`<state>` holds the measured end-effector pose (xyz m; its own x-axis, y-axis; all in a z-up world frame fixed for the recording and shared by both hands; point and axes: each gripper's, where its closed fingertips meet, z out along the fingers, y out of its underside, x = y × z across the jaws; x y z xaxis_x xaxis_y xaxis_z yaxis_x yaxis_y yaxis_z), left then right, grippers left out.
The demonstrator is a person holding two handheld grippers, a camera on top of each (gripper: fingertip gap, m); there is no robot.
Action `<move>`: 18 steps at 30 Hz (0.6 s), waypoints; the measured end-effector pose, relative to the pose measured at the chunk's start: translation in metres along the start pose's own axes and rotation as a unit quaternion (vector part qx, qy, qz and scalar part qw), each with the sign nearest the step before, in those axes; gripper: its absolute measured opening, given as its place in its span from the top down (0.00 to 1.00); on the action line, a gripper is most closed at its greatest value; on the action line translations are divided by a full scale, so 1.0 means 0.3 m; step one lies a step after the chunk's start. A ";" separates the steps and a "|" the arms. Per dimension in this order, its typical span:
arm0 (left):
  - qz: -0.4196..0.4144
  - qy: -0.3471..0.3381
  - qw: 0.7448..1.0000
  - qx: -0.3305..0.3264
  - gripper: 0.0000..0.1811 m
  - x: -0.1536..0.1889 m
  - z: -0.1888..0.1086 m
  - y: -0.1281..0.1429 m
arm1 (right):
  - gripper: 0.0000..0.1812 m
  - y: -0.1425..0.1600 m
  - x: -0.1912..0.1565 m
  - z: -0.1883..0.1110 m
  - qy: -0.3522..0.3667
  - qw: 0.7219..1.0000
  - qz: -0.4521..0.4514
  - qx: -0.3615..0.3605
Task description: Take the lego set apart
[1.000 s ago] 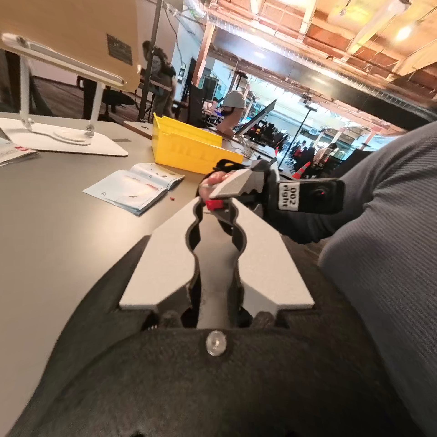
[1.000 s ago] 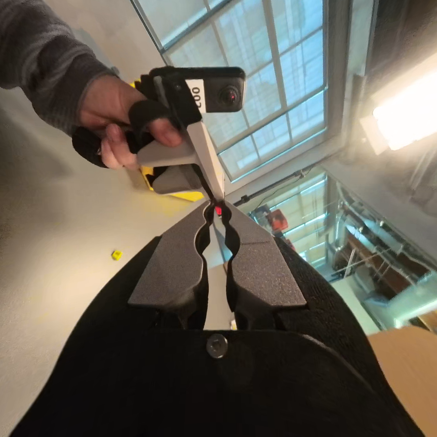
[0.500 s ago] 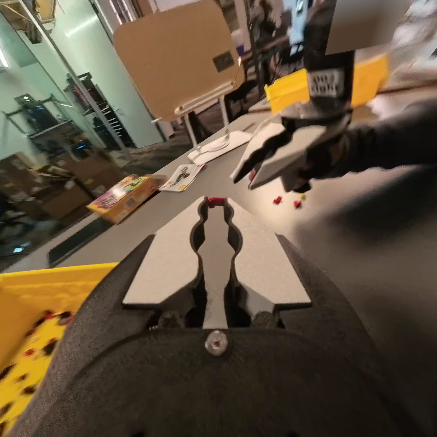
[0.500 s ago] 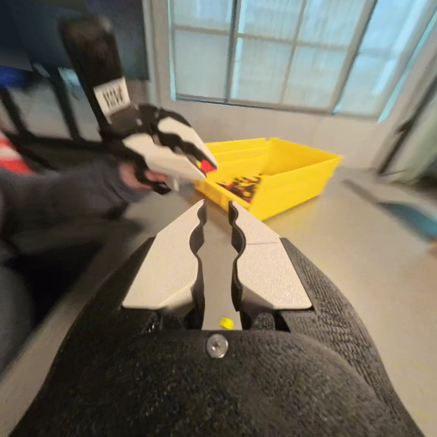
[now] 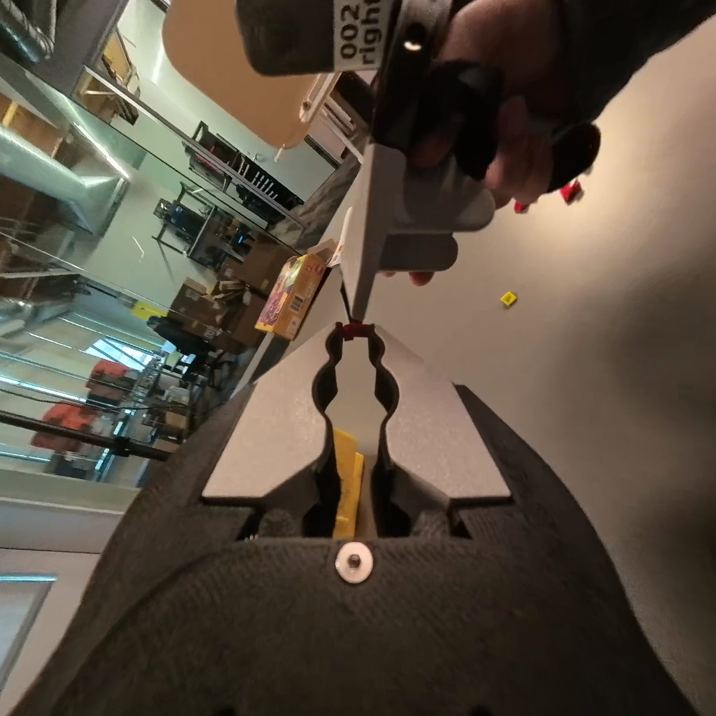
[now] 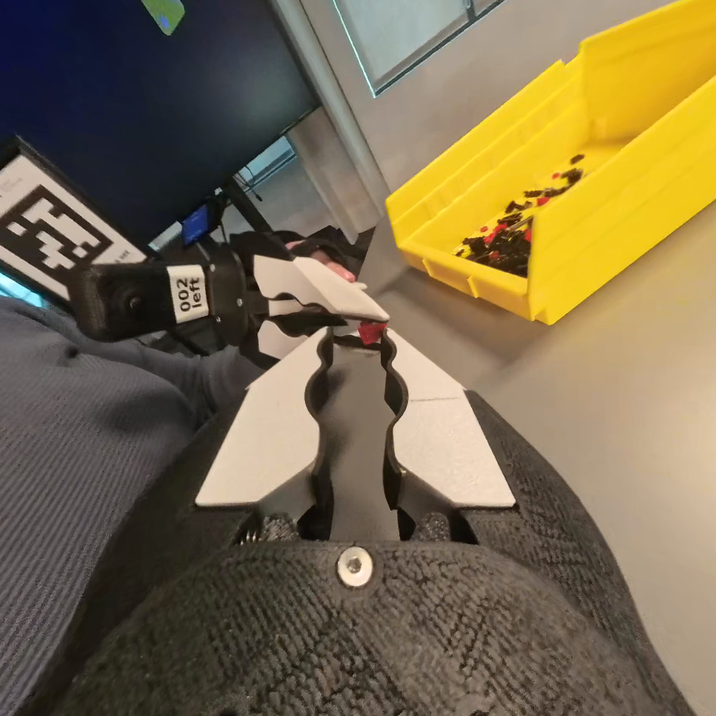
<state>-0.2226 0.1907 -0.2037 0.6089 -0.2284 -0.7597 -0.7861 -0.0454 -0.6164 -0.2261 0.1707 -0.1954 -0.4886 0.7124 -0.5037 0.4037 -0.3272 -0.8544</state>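
We are clamping a red piece (image 5: 355,332) in the left claw's (image 5: 354,333) tips; the right claw (image 6: 358,336), parted, is meeting it.

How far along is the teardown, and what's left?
Mostly done, it seems: a pile of black and red pieces lies in the yellow bin. In hand: the left tool pinches one small red piece, with the right tool open at it, tip to tip. Left: split or drop that piece, then gather the loose yellow piece and red bits on the table.
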 end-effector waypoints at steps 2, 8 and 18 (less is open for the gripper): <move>0.020 0.002 1.000 -0.001 0.93 0.010 0.005 -0.003 | 0.90 0.008 0.007 -0.007 -0.006 1.000 0.011 -0.010; 0.049 0.006 0.999 0.010 0.93 0.036 0.028 -0.037 | 0.92 0.043 0.016 -0.011 0.004 0.999 -0.008 -0.054; -0.209 0.124 0.968 0.061 0.84 0.065 0.033 -0.039 | 0.95 0.042 0.093 -0.098 0.185 0.882 -0.403 -0.156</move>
<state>-0.2004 0.1964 -0.2133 0.8147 -0.4426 -0.3747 -0.4489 -0.0722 -0.8907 -0.2119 0.2049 -0.2166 -0.4525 0.8078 0.3778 0.2611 0.5251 -0.8100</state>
